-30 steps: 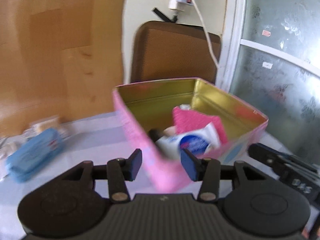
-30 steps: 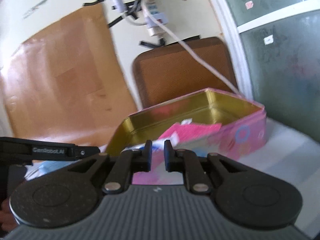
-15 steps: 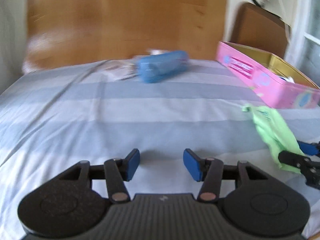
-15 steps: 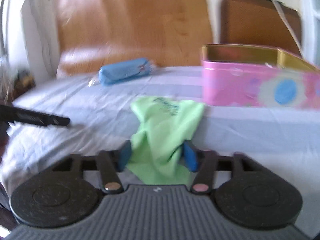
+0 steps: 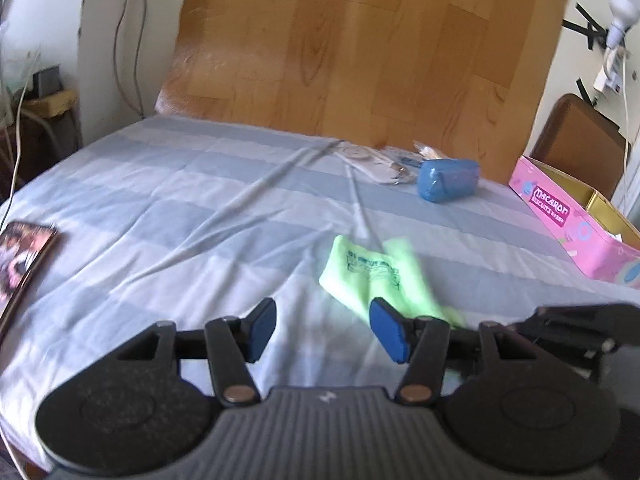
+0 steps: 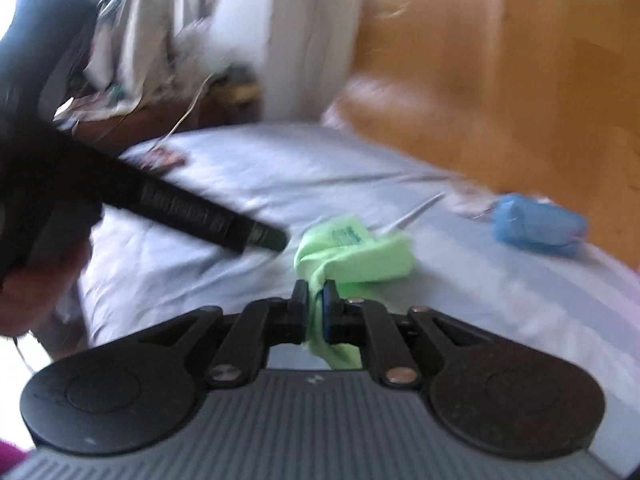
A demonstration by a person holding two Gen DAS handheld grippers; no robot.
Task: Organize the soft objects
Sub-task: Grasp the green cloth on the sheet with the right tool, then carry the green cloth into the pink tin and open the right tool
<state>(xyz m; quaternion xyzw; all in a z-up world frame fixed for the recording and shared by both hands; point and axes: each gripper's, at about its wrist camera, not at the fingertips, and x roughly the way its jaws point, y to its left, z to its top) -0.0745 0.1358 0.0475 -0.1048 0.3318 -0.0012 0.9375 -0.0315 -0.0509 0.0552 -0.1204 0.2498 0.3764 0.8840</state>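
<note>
A lime-green cloth (image 5: 368,272) with dark print lies bunched on the striped bed sheet (image 5: 200,208). My right gripper (image 6: 316,296) pinches one end of the green cloth (image 6: 360,256), its jaws still closing and its pads pressing on the fabric. My left gripper (image 5: 324,328) hovers just left of the cloth; its jaws are opening and nothing is between them. Its right fingertip (image 5: 386,334) overlaps the cloth's near edge. A blue soft pouch (image 5: 448,180) lies farther back. The pink "Macaron" tin (image 5: 560,216) stands open at the right.
A wooden headboard (image 5: 360,60) rises behind the bed. Clear plastic packets (image 5: 380,160) lie beside the blue pouch (image 6: 536,224). A picture book (image 5: 20,256) rests at the bed's left edge. Cluttered furniture and cables stand to the left.
Both grippers swung left, away from the pink tin and out over the bed. The right gripper closed on the green cloth and carried it leftward. The left jaws widened a little.
</note>
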